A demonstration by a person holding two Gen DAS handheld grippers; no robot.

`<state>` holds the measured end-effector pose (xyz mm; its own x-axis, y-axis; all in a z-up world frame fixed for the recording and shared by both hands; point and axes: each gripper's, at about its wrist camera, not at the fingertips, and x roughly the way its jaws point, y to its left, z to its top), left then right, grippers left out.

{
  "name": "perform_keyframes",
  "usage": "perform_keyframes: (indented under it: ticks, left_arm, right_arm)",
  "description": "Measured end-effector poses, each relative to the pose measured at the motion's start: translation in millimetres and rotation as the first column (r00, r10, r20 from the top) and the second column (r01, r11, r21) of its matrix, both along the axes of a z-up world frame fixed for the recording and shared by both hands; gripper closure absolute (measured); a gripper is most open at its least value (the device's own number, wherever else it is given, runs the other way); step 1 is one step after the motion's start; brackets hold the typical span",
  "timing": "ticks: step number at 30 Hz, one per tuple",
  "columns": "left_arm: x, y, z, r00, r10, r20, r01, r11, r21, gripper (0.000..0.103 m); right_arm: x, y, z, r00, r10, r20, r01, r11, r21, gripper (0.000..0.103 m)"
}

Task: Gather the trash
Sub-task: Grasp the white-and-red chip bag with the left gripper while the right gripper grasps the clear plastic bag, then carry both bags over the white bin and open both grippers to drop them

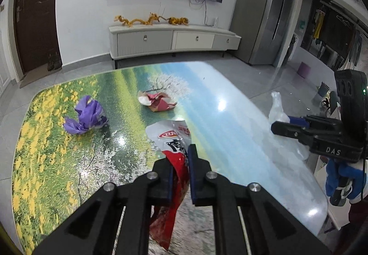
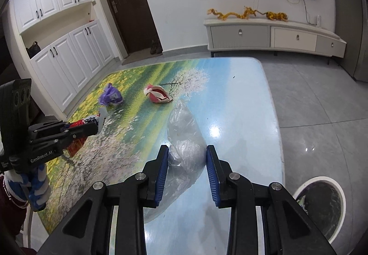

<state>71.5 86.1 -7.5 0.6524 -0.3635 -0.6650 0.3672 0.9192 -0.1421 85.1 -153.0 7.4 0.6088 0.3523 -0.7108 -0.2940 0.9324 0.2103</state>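
My left gripper (image 1: 180, 163) is shut on a red and white snack wrapper (image 1: 171, 137) and holds it over the table; it also shows in the right wrist view (image 2: 92, 127). My right gripper (image 2: 186, 158) is shut on a clear plastic bag (image 2: 184, 133), whose top stands up above the pads; the bag also shows in the left wrist view (image 1: 277, 108) beside that gripper (image 1: 279, 127). A crumpled purple bag (image 1: 86, 116) and a crumpled red and white wrapper (image 1: 157, 101) lie further back on the table.
The table (image 1: 241, 117) has a glossy landscape print. A round white-rimmed bin (image 2: 322, 204) stands on the floor by the table's right edge. A TV cabinet (image 1: 172, 40), a door and white cupboards (image 2: 64, 48) lie beyond.
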Motion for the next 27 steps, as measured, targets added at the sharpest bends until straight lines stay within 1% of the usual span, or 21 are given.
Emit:
perform_keyframes:
  ticks: [4,11,16,19,23,27]
  left_arm:
    - [-14,-5,15,0.999,0.004,0.035,-0.004,1.0,-0.001,0.093]
    - [-27,-1,47,0.997,0.024,0.076,-0.02,0.999,-0.049,0.093]
    - [-29,-6,63,0.996,0.019,0.086,-0.011,0.996,-0.085,0.093]
    - [-27,-15,68,0.996,-0.005,0.086,0.015,0.994,-0.108,0.093]
    - [-20,-41,75,0.995,-0.06,0.084,0.07,0.99,-0.125,0.093]
    - [-8,-82,75,0.989,-0.132,0.071,0.14,0.983,-0.122,0.093]
  right_arm:
    - [-21,-7,15,0.999,-0.008,0.043,0.008,1.0,0.001,0.071]
    - [-43,-21,40,0.993,-0.025,0.111,0.024,1.0,0.008,0.071]
    - [-53,-33,45,0.99,-0.042,0.133,0.04,0.999,0.016,0.071]
    - [-57,-44,45,0.989,-0.062,0.136,0.06,0.998,0.017,0.071]
    - [-60,-65,46,0.984,-0.102,0.145,0.101,0.995,0.016,0.071]
    - [-62,-92,41,0.978,-0.156,0.14,0.155,0.988,0.022,0.071]
